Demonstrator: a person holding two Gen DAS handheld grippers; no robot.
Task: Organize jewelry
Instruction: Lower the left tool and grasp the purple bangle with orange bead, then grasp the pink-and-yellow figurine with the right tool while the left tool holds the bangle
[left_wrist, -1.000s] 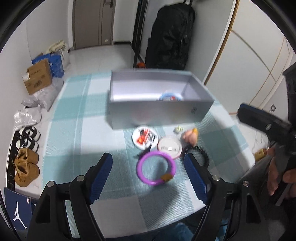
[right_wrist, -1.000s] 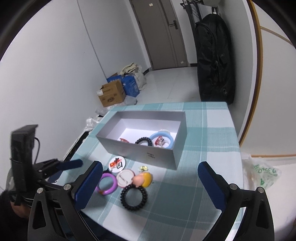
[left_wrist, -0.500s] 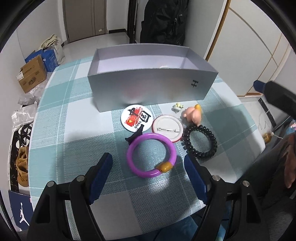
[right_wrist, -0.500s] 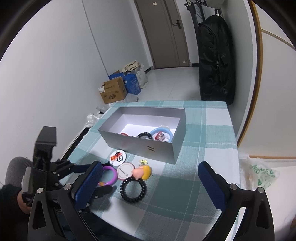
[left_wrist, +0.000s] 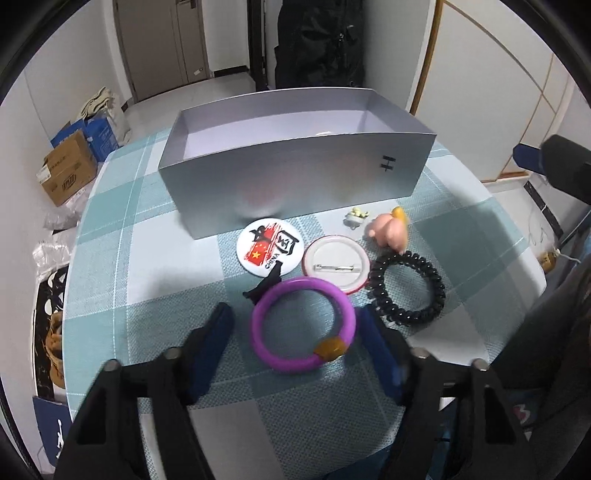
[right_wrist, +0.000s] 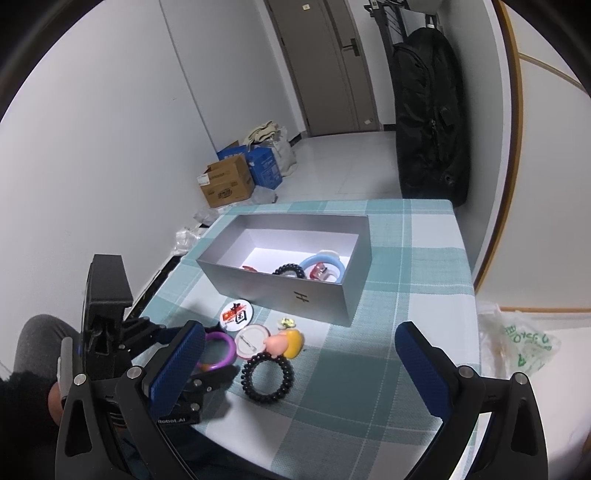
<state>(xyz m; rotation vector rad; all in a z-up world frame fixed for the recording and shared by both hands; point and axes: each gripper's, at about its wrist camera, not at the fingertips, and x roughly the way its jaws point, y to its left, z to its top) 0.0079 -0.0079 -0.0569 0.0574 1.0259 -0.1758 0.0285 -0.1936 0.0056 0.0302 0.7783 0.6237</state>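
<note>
A purple bangle (left_wrist: 303, 325) with an amber bead lies on the checked tablecloth, also in the right wrist view (right_wrist: 218, 349). My left gripper (left_wrist: 297, 328) is open, its fingers either side of the bangle, the right finger close to its rim. Around it lie a black spiral hair tie (left_wrist: 406, 290), two round badges (left_wrist: 269, 245) (left_wrist: 334, 264), a pink and yellow figure (left_wrist: 389, 230) and a small charm (left_wrist: 356, 216). The grey box (left_wrist: 295, 177) holds a blue bangle (right_wrist: 321, 264), a black hair tie and red pieces. My right gripper (right_wrist: 299, 363) is open and empty above the table.
The table's near edge lies just behind the bangle. Cardboard boxes (right_wrist: 227, 184) and bags sit on the floor at left. A black bag (right_wrist: 428, 114) hangs by the door. A plastic bag (right_wrist: 517, 343) lies at the right.
My left gripper has moved forward and down to the purple bangle, and its fingers have narrowed around it. The right gripper has barely moved.
</note>
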